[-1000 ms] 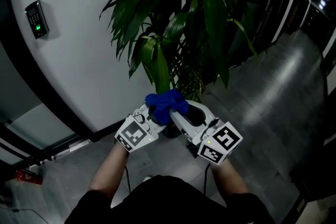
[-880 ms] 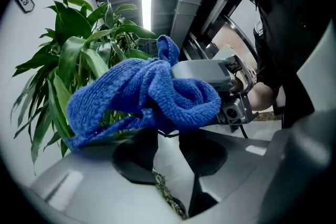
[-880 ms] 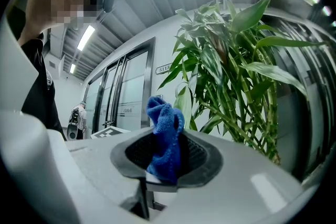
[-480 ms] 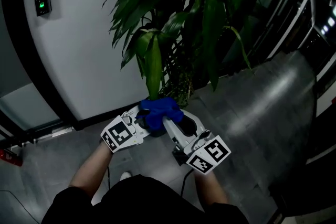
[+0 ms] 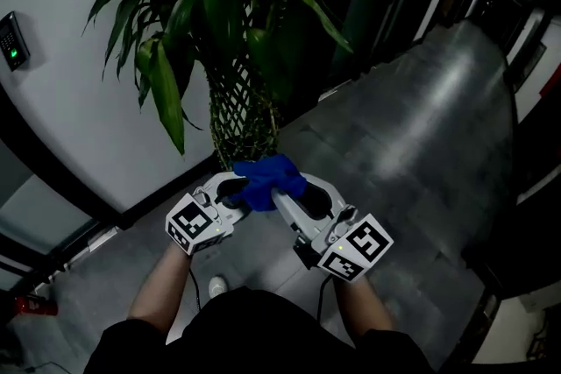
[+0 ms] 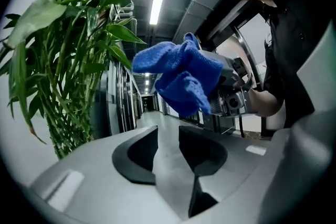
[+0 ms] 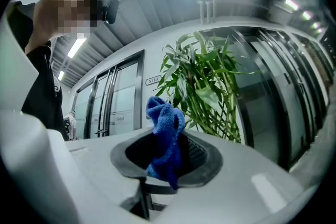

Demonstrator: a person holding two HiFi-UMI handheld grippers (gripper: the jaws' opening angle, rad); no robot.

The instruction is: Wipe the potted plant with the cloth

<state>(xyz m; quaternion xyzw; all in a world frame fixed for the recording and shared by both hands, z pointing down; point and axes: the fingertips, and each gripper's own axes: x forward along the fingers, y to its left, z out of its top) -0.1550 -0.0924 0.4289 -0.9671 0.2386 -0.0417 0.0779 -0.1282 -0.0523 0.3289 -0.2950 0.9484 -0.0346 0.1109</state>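
1. Container: the pot of the potted plant cannot be made out. In the head view, the lower end of the latticed stems passes behind the cloth. The plant stands far of both grippers, against the white wall on the left, with its long green leaves spreading above.

2. Cloth: blue and bunched. It sits just near of the stems, between the two gripper tips, above the grey floor.

3. Right gripper: the jaws are clamped on the cloth, which stands up out of them and also hangs down in front. The gripper angles from near right to far left.

4. Left gripper: the jaws stand slightly apart with nothing between them. The cloth hangs just beyond their tips. The gripper angles from near left to far right, so its tip meets the right gripper's.

5. Both forearms reach forward, with the marker cubes nearest the body.
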